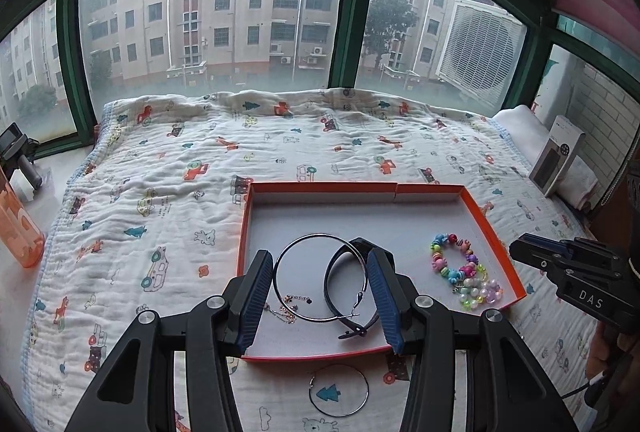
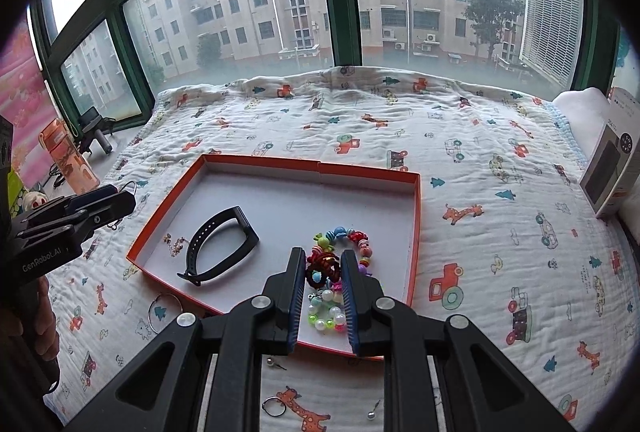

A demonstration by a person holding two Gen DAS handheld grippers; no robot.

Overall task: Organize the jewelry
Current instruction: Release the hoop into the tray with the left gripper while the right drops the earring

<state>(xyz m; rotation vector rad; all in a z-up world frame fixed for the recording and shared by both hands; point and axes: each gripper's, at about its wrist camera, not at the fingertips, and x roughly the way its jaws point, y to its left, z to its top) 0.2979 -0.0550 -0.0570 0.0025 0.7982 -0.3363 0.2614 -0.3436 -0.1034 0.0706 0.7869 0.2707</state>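
Hoop (image 1: 320, 234), thin silver, in left fingers' (image 1: 256, 296) grip; dark-red scrunchie (image 2: 320, 268) in right fingers' (image 2: 294, 288) grip

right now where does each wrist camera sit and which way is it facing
left wrist: over the tray's near edge, facing the window; left tongs grip a hoop, right tongs at right.
right wrist: further right, facing the same way; right tongs shut on a red loop, left tongs and a hand at left.
shared: tray, black band, beads, window.
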